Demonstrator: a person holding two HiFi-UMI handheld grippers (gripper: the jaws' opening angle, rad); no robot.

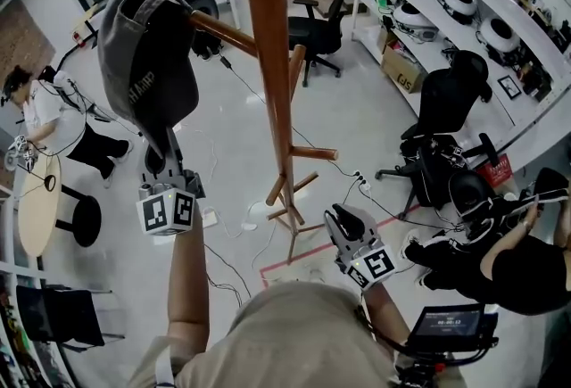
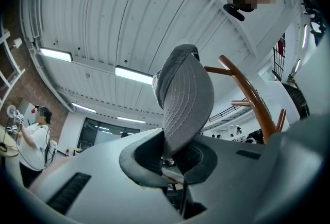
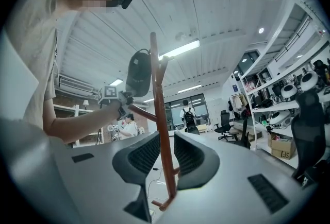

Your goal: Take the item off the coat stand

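Clamping the grey cap [image 1: 147, 56] by its brim in the left gripper [image 1: 163, 159] jaws, cap hanging at the coat stand [image 1: 270, 65] peg [image 1: 223, 32] tip; right gripper [image 1: 345, 221] idling wide-jawed and empty (only its own view framing the pole [image 3: 160, 115] between the jaws), office chairs [image 1: 446, 101] standing well apart.

The person wears a beige short-sleeved shirt [image 1: 294, 333]. The left gripper [image 1: 161, 154] and the right gripper [image 1: 346, 218] each have a smooth pale grey shell, dark ribbed pads [image 3: 146, 153] and a white cube [image 1: 168, 210] with black square markers (one per face).

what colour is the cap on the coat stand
The cap is grey, with rows of stitching running across it; clearest in the left gripper view.
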